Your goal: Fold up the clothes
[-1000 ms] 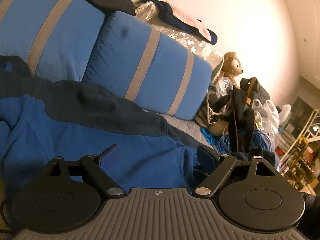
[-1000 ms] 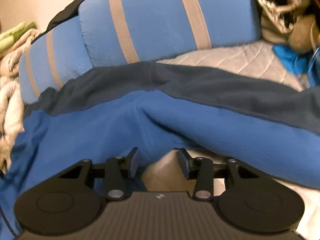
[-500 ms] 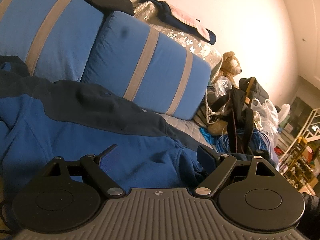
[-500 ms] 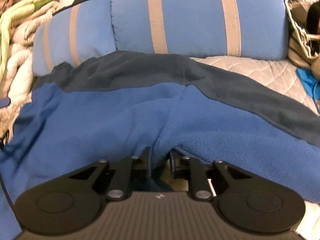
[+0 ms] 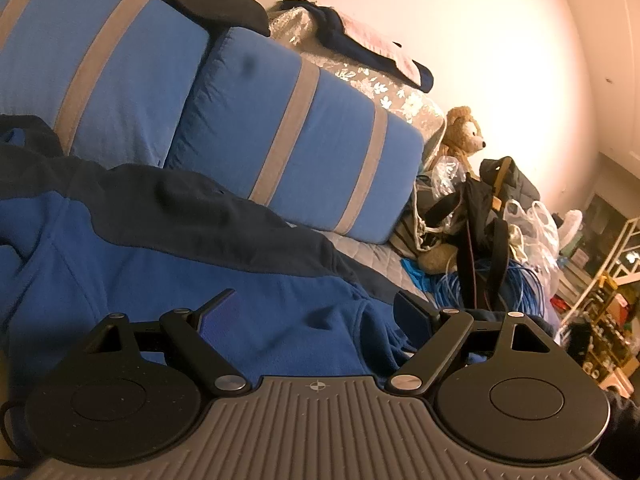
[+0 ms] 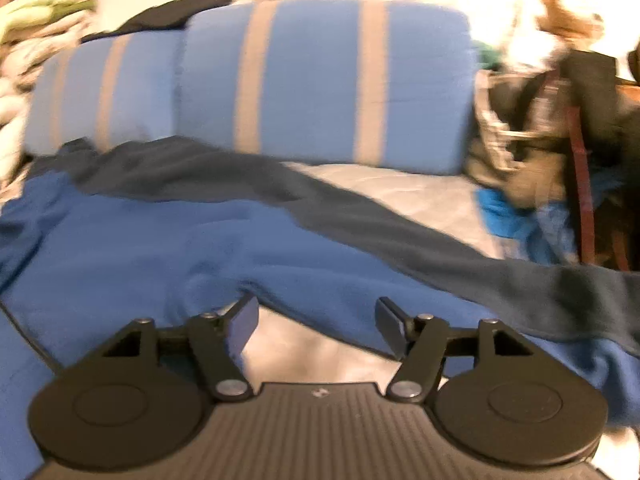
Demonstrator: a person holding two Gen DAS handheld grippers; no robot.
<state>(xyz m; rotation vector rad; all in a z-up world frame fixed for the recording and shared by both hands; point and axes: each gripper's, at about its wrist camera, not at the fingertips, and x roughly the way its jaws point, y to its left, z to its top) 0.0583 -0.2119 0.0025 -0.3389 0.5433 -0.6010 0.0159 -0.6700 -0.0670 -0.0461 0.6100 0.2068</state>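
1. Pale wall (image 5: 460,20) behind, washed in warm light
2. Blue cushions (image 5: 296,136) with grey stripes stand along the back edge of a grey quilted bed (image 6: 404,196)
3. A teddy bear (image 5: 464,136), bags (image 5: 480,208) and blue cable (image 5: 520,288) crowd its right end
4. Shelves (image 5: 608,320) at far right

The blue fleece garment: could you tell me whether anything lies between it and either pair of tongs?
Nothing visible does. The blue fleece garment lies directly under the open left tongs, and its hem sits just ahead of the open right tongs.
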